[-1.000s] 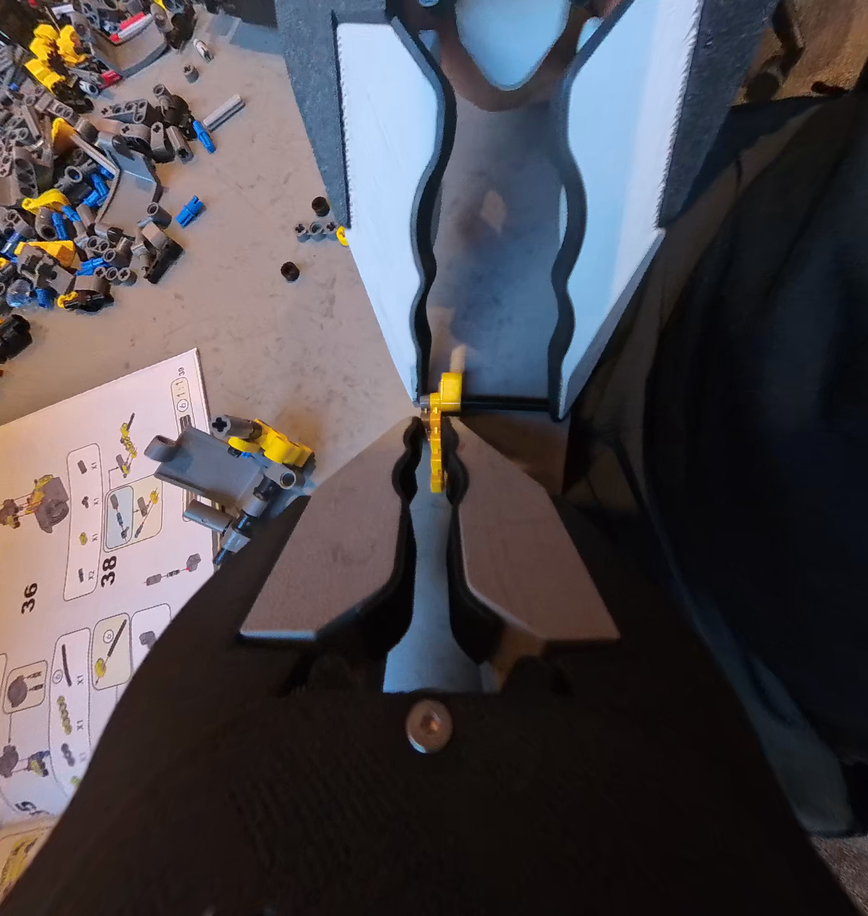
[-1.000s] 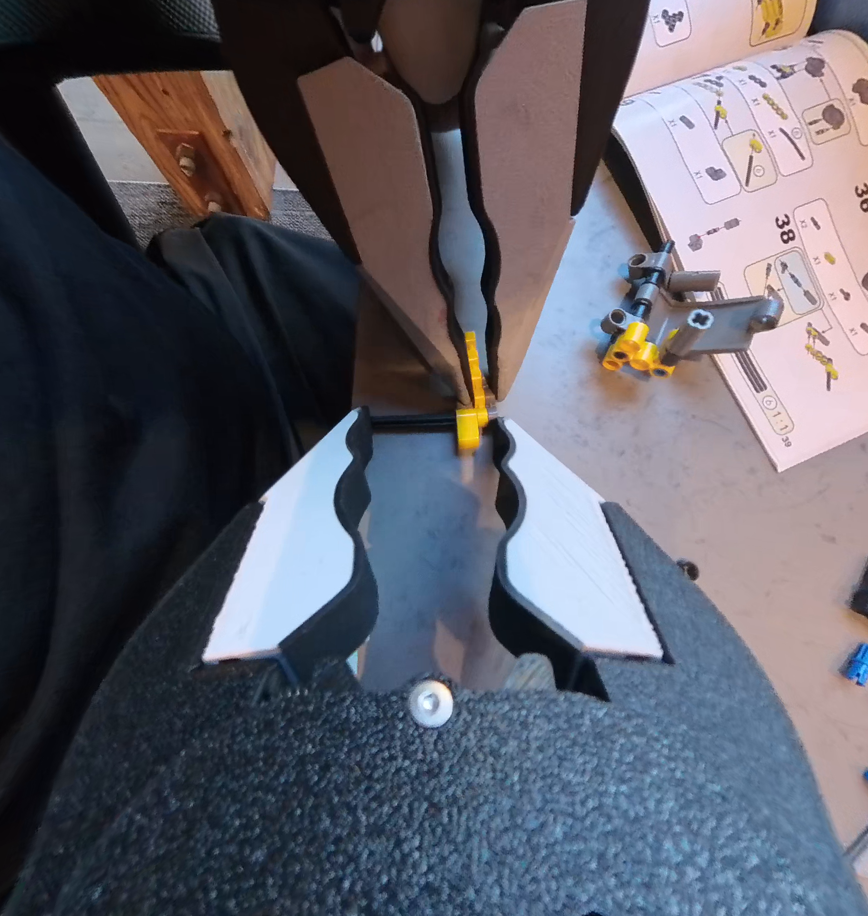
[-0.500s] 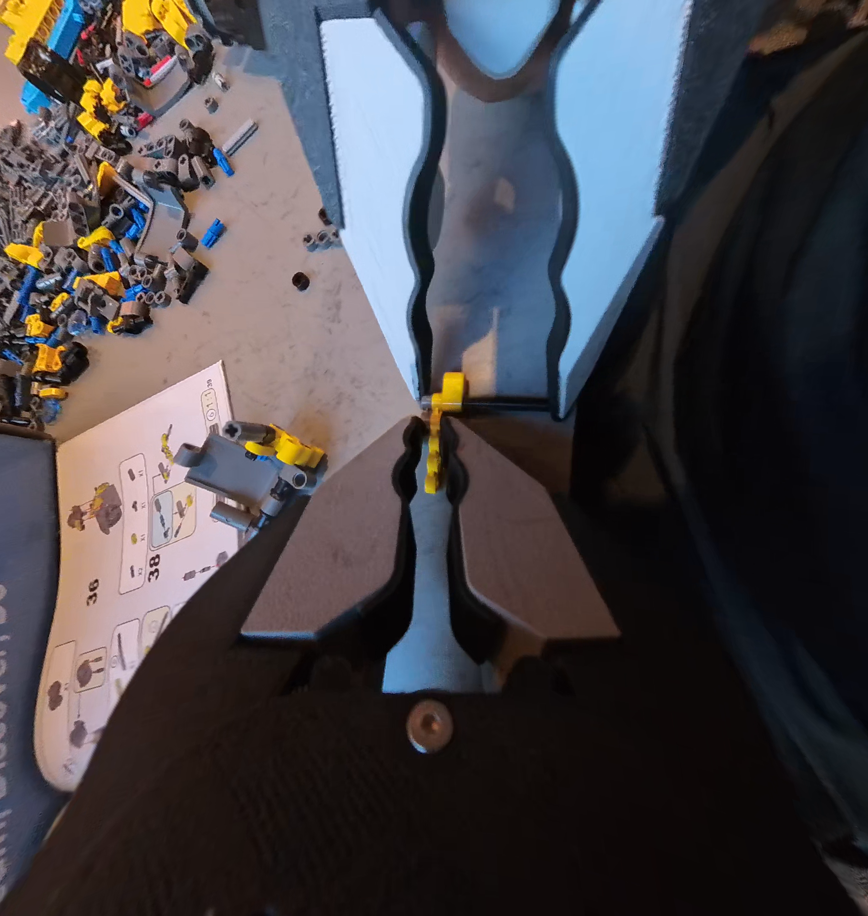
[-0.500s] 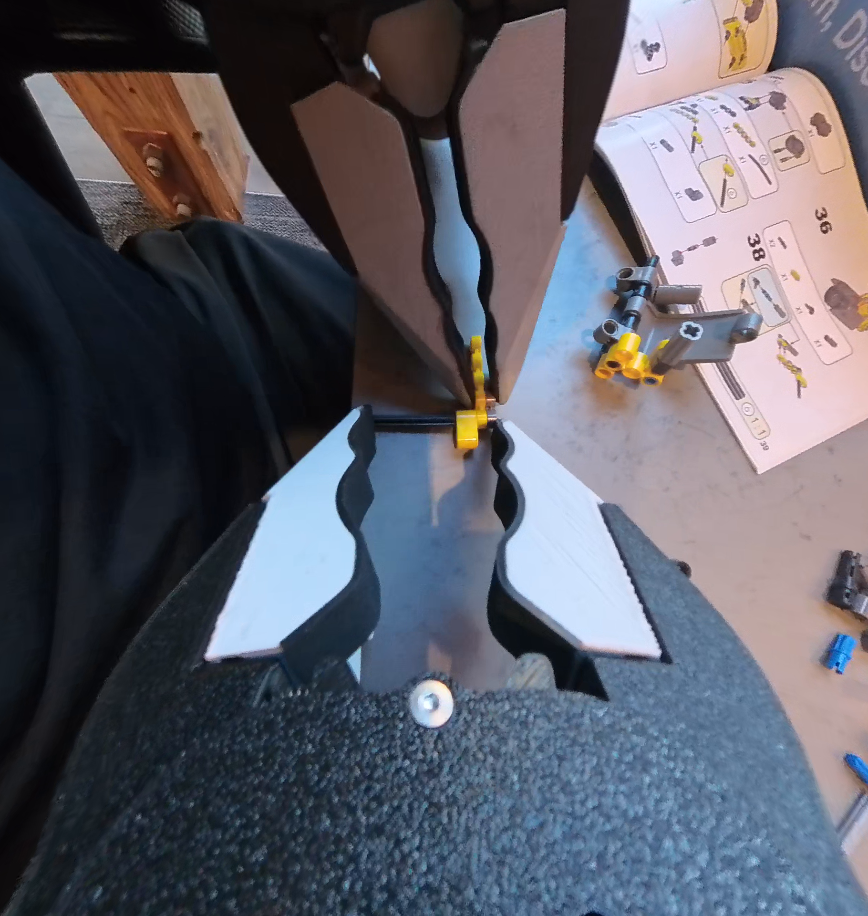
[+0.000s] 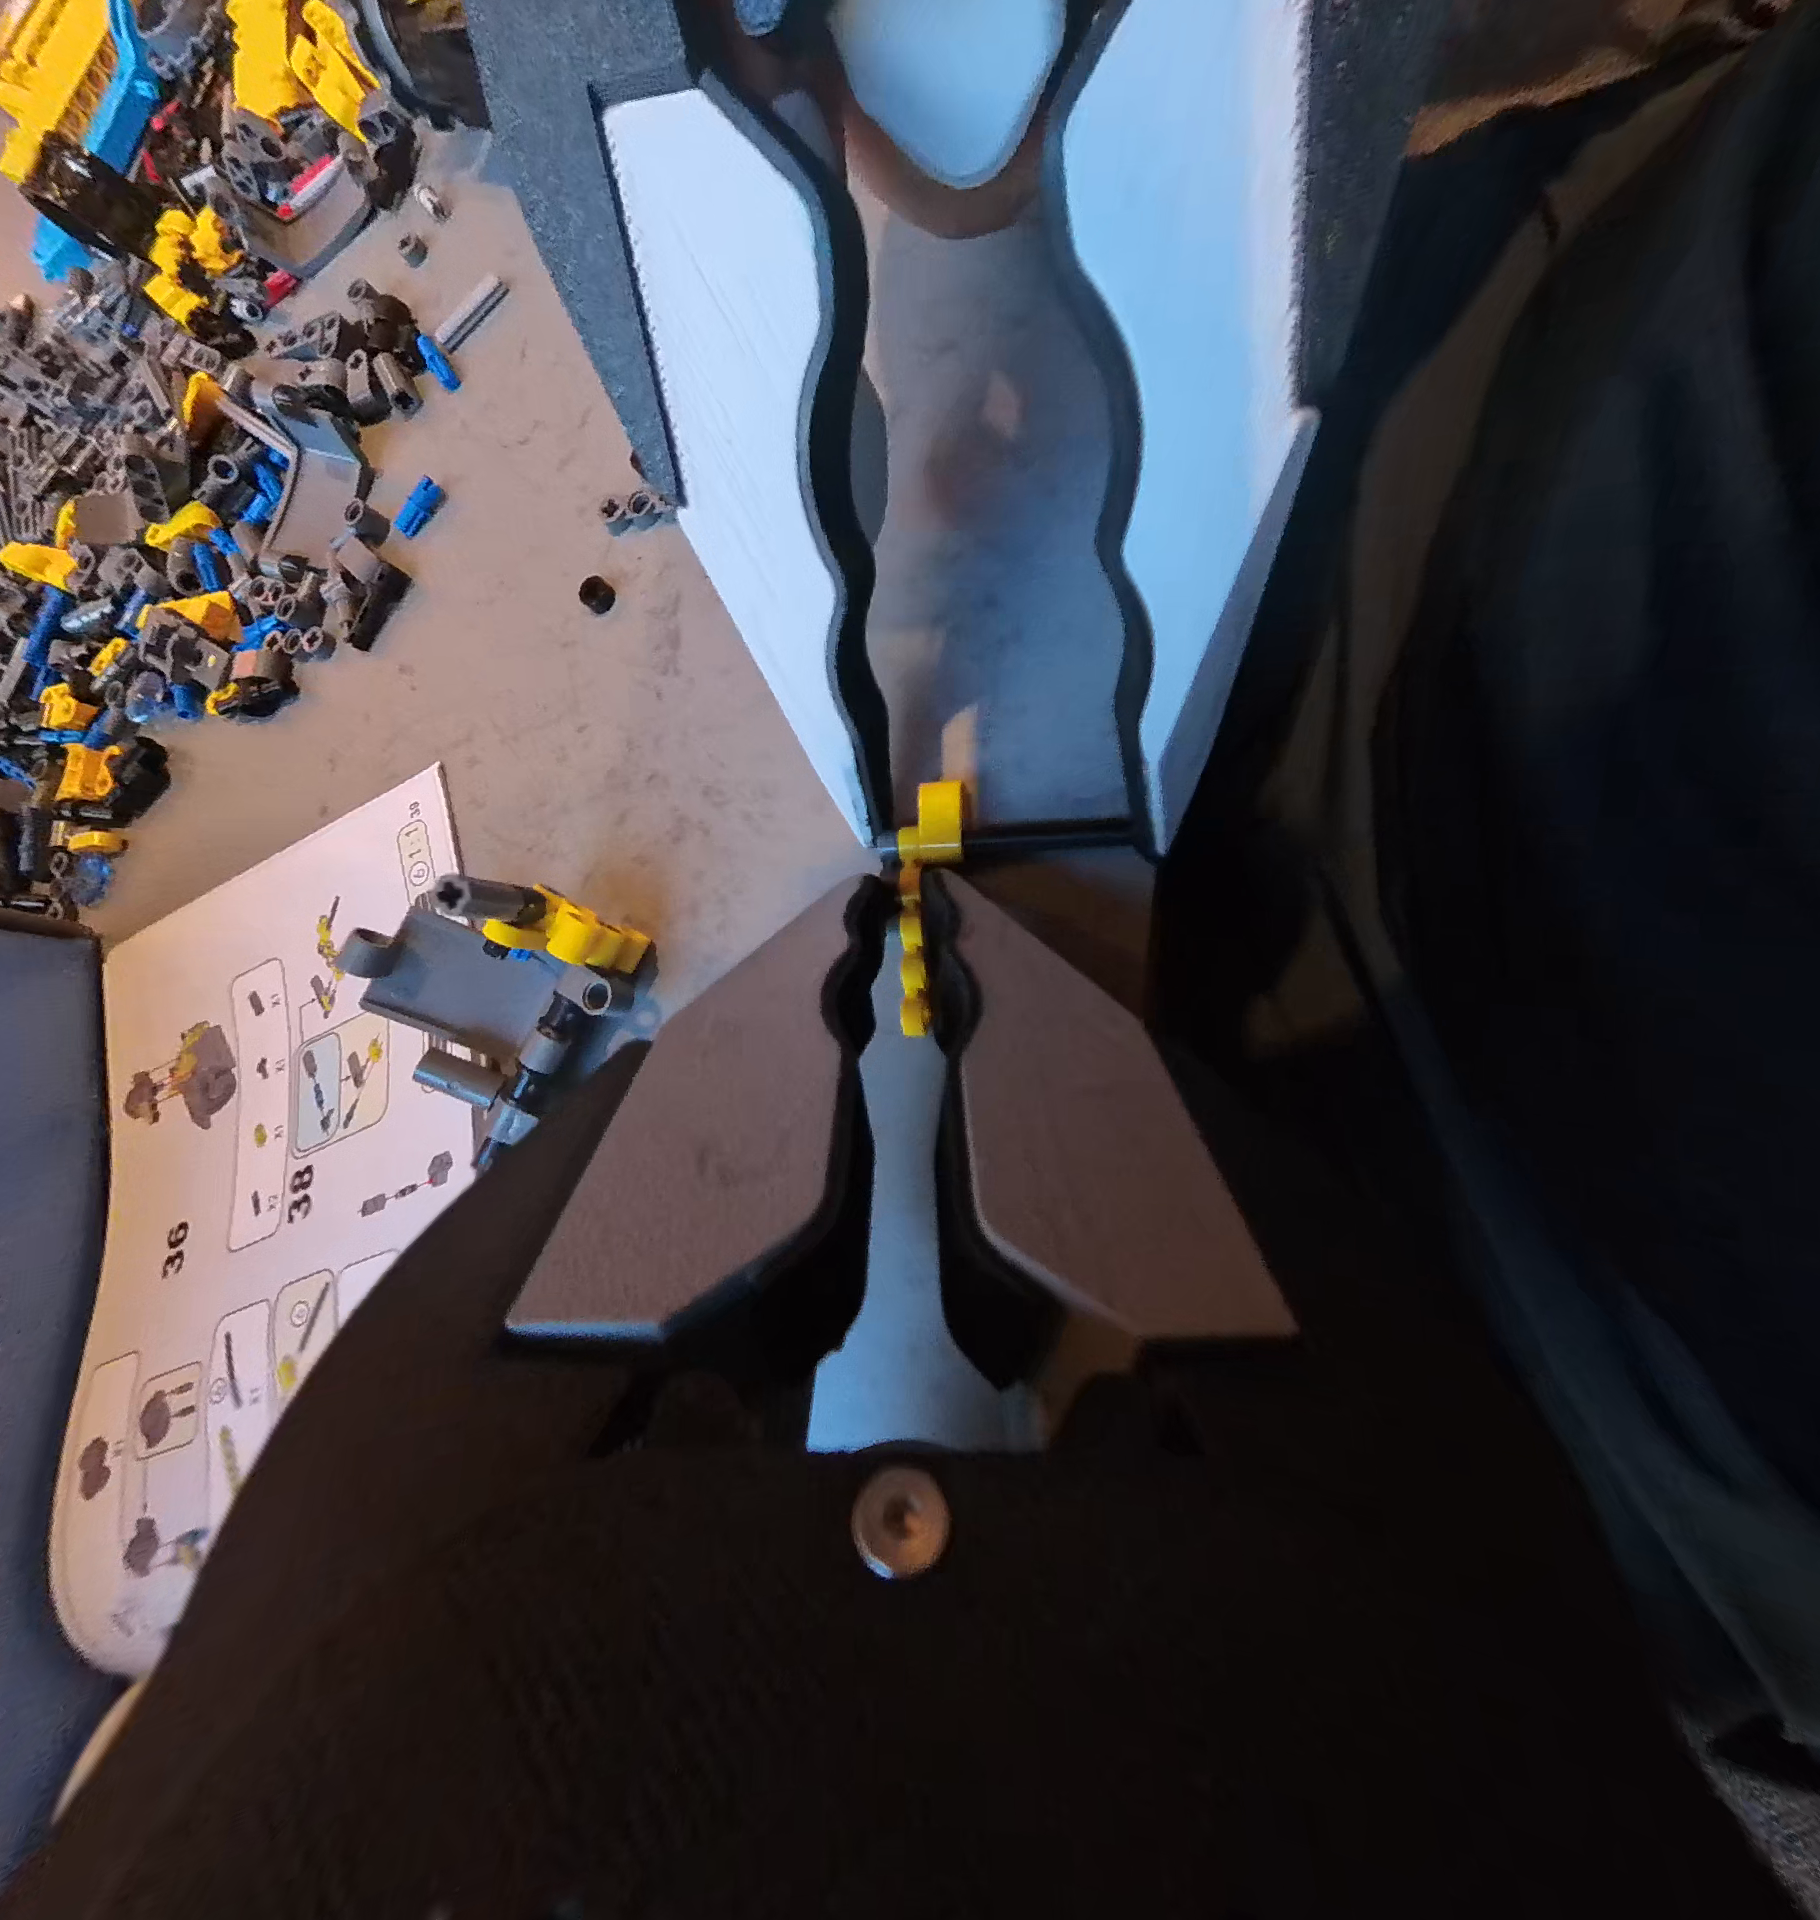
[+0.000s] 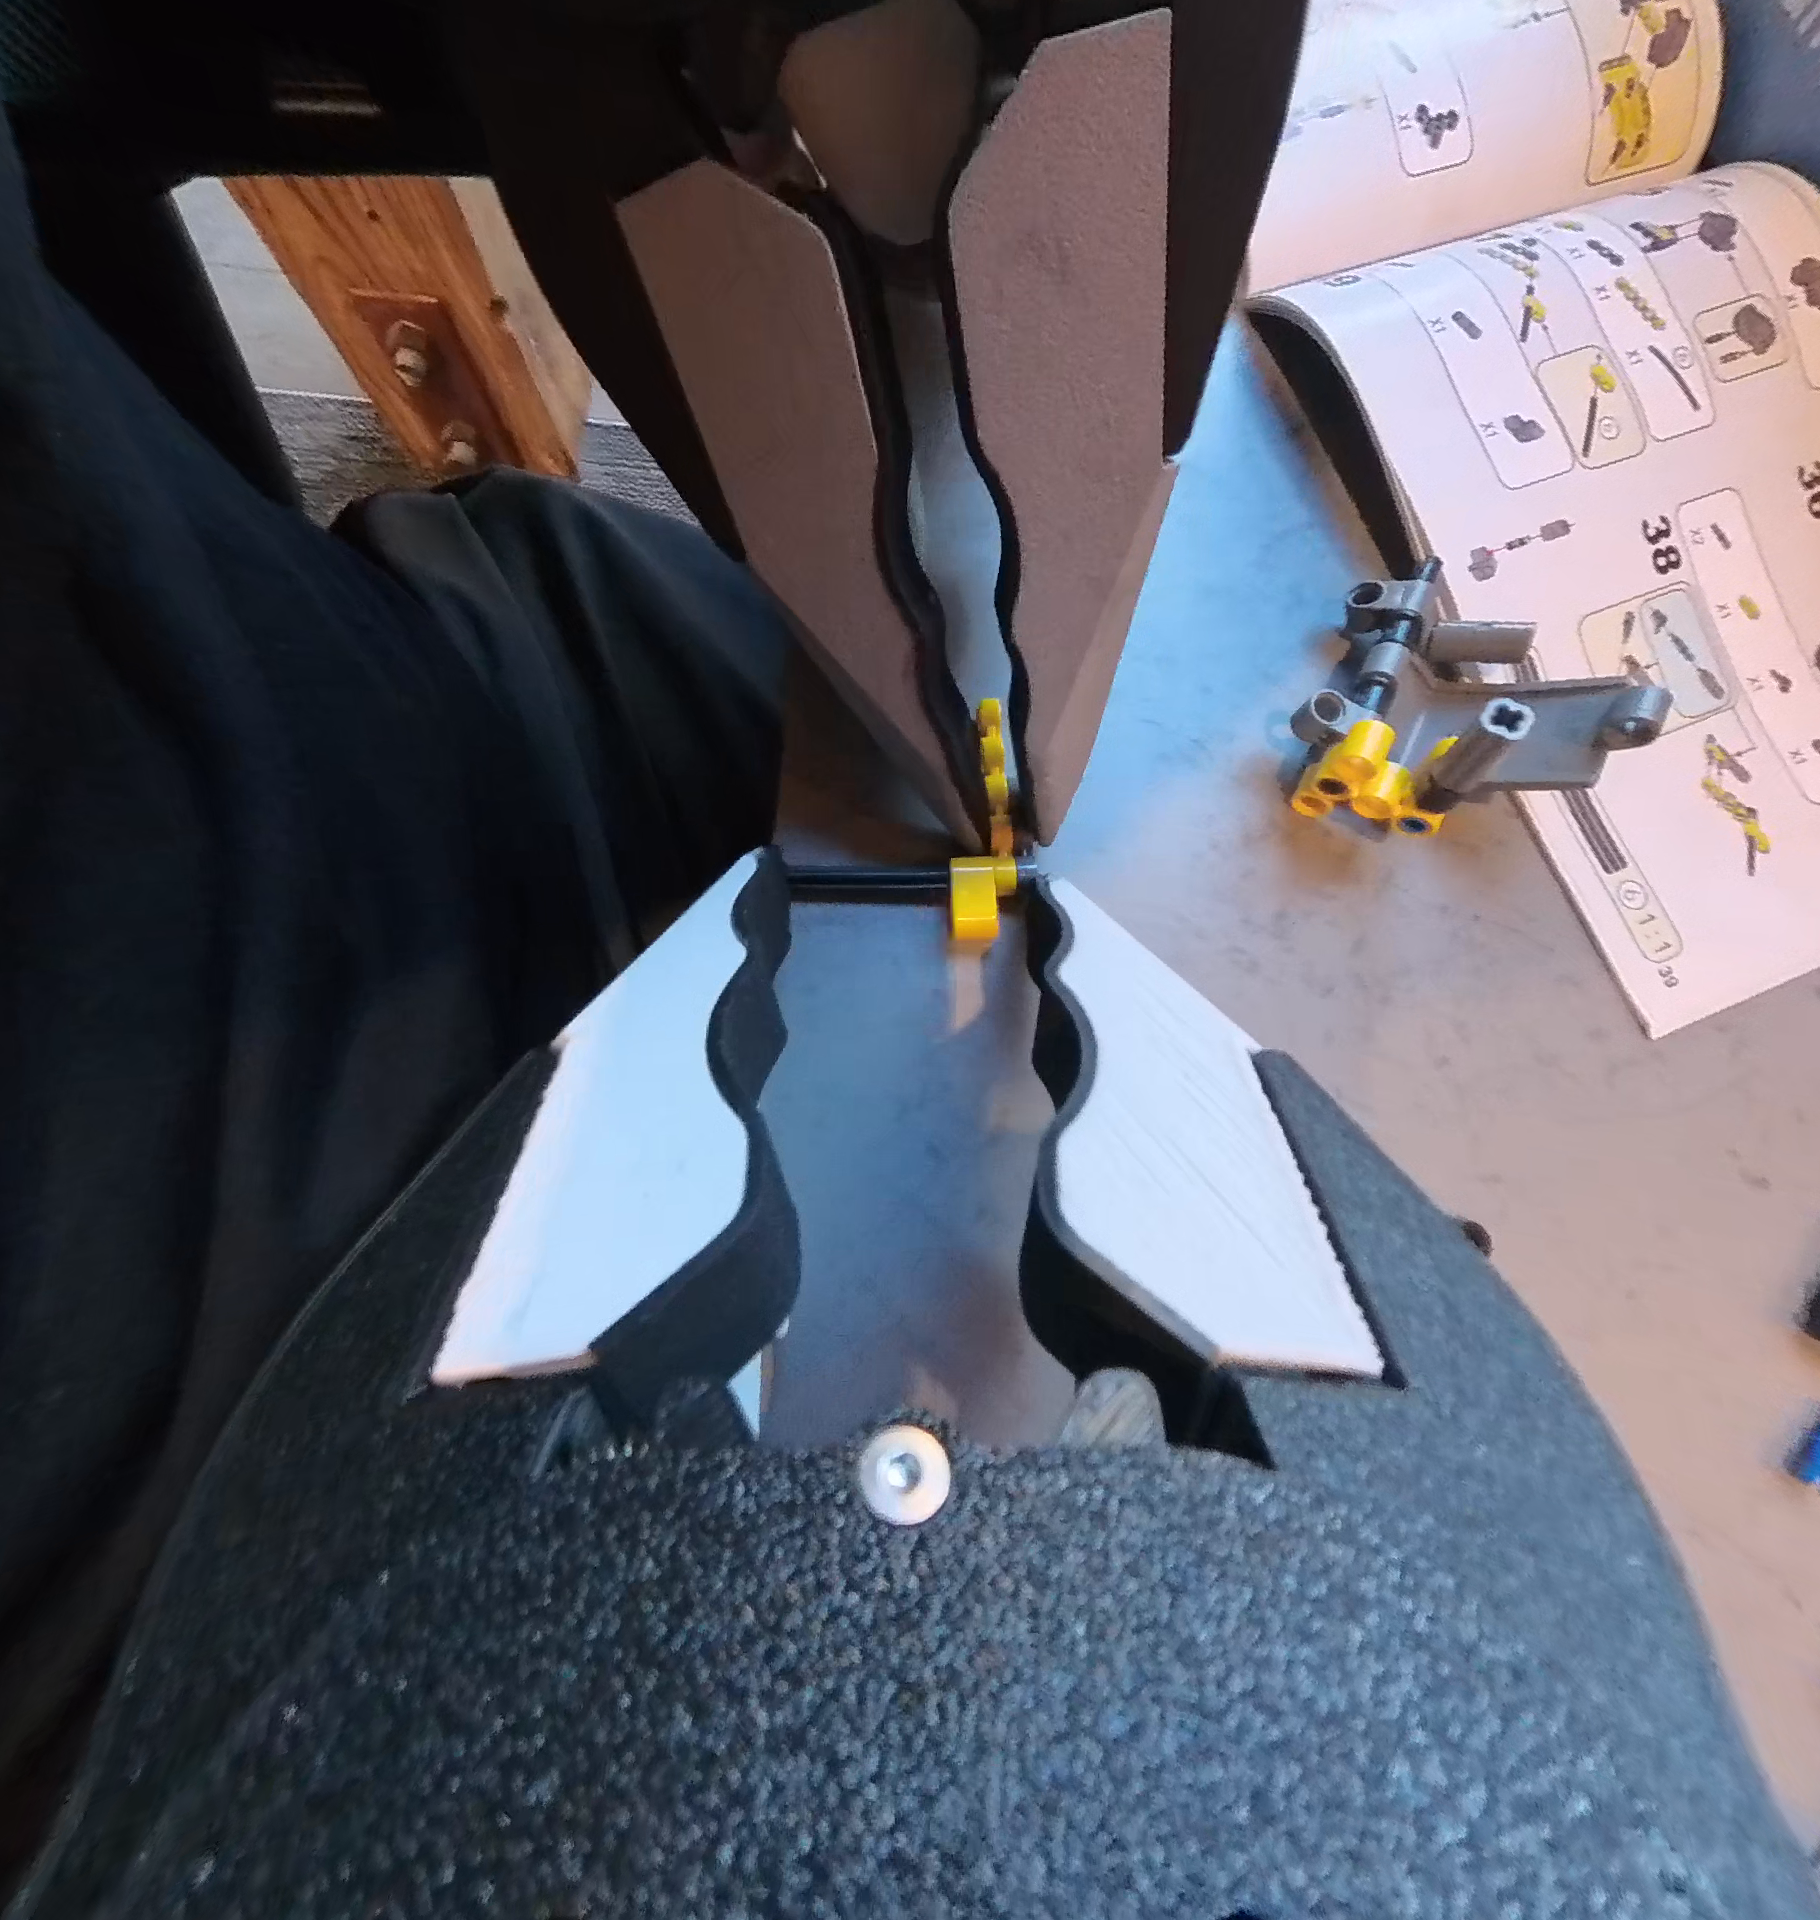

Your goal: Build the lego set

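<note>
We see the left gripper (image 5: 911,914) pinched narrow on a yellow beam (image 5: 914,971), a slim studded strip of plastic held edge-on between its brown pads. At the beam's far end sits a yellow connector (image 5: 935,826) with a round eye, threaded on a thin black axle (image 5: 1051,831). The right gripper (image 6: 906,883) faces the left one tip to tip; its white fingers (image 6: 1186,1143) stand wide, and the axle spans the gap between their tips, one end at each pad. Whether those tips press on the axle or merely touch it we cannot tell.

Taking the yellow beam as our landmark: in the left wrist view, just to its left lies a grey and yellow subassembly (image 5: 511,987), resting on the corner of an open instruction booklet (image 5: 220,1122) on the table (image 5: 573,727). Farther left and beyond is a heap of loose parts (image 5: 137,499), grey, black, blue and yellow. To the beam's right hangs dark clothing (image 5: 1612,935). In the right wrist view a wooden leg (image 6: 407,343) stands beyond the beam, to its left.
</note>
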`<action>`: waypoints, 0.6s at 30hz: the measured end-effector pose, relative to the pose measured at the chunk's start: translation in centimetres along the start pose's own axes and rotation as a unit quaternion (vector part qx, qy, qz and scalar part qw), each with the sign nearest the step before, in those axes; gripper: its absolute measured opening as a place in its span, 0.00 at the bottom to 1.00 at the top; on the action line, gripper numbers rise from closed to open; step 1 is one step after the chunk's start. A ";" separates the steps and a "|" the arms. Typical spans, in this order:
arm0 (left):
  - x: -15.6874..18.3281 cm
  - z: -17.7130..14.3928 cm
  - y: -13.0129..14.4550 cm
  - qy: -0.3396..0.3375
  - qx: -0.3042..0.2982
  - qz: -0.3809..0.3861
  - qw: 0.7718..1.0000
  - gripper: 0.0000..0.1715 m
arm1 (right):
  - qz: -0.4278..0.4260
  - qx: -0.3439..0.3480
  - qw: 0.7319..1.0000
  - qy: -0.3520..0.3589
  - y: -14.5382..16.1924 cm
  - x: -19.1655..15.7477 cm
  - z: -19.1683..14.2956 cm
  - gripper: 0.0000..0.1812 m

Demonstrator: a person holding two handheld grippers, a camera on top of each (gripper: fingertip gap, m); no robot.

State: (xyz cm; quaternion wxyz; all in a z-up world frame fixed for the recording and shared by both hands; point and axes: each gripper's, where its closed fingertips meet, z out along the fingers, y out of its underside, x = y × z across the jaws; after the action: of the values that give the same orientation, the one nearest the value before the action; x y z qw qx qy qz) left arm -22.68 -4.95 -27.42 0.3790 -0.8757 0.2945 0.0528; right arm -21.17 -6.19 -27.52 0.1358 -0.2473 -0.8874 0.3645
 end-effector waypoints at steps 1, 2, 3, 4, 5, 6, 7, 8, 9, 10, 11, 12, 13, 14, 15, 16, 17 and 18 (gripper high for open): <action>0.0 0.0 0.0 0.001 0.004 -0.004 1.000 0.03 | 0.002 0.000 1.000 -0.006 0.0 0.0 0.0 0.25; 0.0 0.0 0.0 -0.002 0.006 0.000 1.000 0.03 | 0.001 0.001 1.000 -0.007 0.0 0.0 0.0 0.25; 0.1 0.0 0.0 -0.004 0.005 0.008 1.000 0.03 | 0.003 0.000 1.000 -0.010 0.0 0.0 0.0 0.25; 0.1 -0.1 0.0 -0.002 0.008 0.010 1.000 0.03 | 0.005 0.001 1.000 -0.015 0.0 0.0 0.0 0.25; 0.2 -0.1 0.0 0.010 0.015 0.008 1.000 0.03 | 0.002 0.001 1.000 -0.019 0.1 -0.1 0.0 0.25; 0.4 -0.2 0.0 0.024 0.020 0.002 1.000 0.04 | 0.000 0.001 1.000 -0.025 0.1 -0.3 0.0 0.25; 0.5 -0.2 0.0 0.031 0.026 0.005 0.999 0.04 | -0.004 0.001 1.000 -0.030 0.1 -0.4 -0.1 0.25; 0.5 -0.2 0.0 0.036 0.029 0.005 0.999 0.04 | -0.009 0.001 0.999 -0.031 0.1 -0.4 -0.1 0.25; 0.5 -0.2 0.0 0.035 0.028 0.014 0.999 0.04 | -0.013 0.001 0.999 -0.035 0.1 -0.4 -0.1 0.25; 0.5 -0.2 0.0 0.036 0.027 0.026 0.999 0.04 | -0.014 0.002 0.999 -0.039 0.0 -0.4 -0.1 0.25; 0.5 -0.2 0.0 0.041 0.031 0.019 0.998 0.04 | -0.015 0.002 0.999 -0.041 0.0 -0.4 -0.1 0.25; 0.6 -0.2 0.0 0.047 0.035 0.016 0.998 0.04 | -0.018 0.002 0.999 -0.044 0.1 -0.4 -0.1 0.25; 0.6 -0.2 0.0 0.048 0.036 0.022 0.998 0.04 | -0.019 0.003 0.999 -0.048 0.1 -0.4 -0.1 0.25; 0.6 -0.2 0.0 0.050 0.037 0.023 0.998 0.04 | -0.019 0.003 0.999 -0.051 0.1 -0.4 -0.1 0.25; 0.6 -0.2 0.0 0.055 0.039 0.020 0.998 0.04 | -0.021 0.004 0.998 -0.052 0.0 -0.4 -0.1 0.25; 0.6 -0.2 0.0 0.055 0.041 0.024 0.997 0.04 | -0.020 0.005 0.998 -0.055 0.0 -0.4 -0.1 0.25; 0.7 -0.2 0.0 0.055 0.043 0.026 0.997 0.04 | -0.020 0.006 0.998 -0.057 0.0 -0.4 -0.1 0.25; 0.7 -0.2 0.0 0.055 0.044 0.029 0.997 0.04 | -0.020 0.007 0.998 -0.060 0.0 -0.3 -0.1 0.25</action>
State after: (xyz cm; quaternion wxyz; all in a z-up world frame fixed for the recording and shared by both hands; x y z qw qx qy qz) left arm -22.17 -5.42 -27.46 0.3982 -0.8508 0.3427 0.0025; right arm -20.82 -6.30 -27.46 0.0913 -0.2063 -0.8962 0.3819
